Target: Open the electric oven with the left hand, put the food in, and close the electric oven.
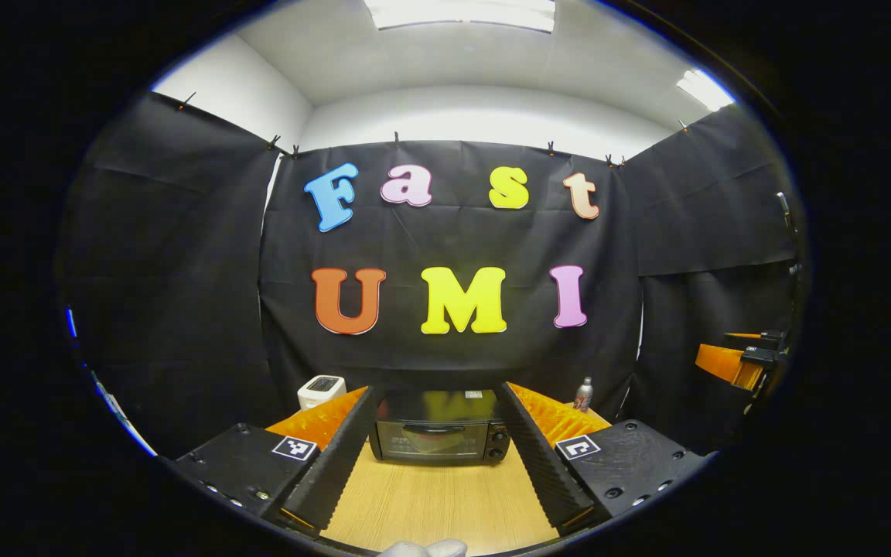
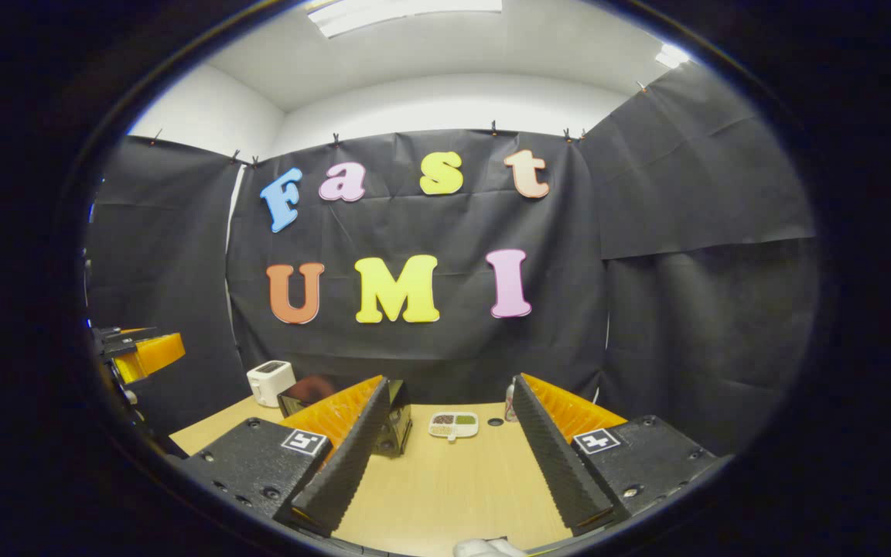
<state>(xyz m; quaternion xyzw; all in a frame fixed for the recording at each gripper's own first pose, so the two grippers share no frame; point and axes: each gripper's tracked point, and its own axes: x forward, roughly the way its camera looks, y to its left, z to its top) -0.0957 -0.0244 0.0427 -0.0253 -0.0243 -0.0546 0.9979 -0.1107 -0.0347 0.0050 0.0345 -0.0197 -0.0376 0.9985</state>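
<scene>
Oven door closed | food tray right, apart | both jaws apart, holding nothing

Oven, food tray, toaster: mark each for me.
Oven (image 1: 438,438): left gripper view, on its glass door.
Food tray (image 2: 453,424): right gripper view, on the middle of the tray.
Toaster (image 2: 270,382): right gripper view, on its front side.

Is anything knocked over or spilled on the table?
No, nothing stands out. The oven sits square on the table with its door shut. The toaster and bottle stand upright, and the food tray lies flat with nothing spilled.
</scene>
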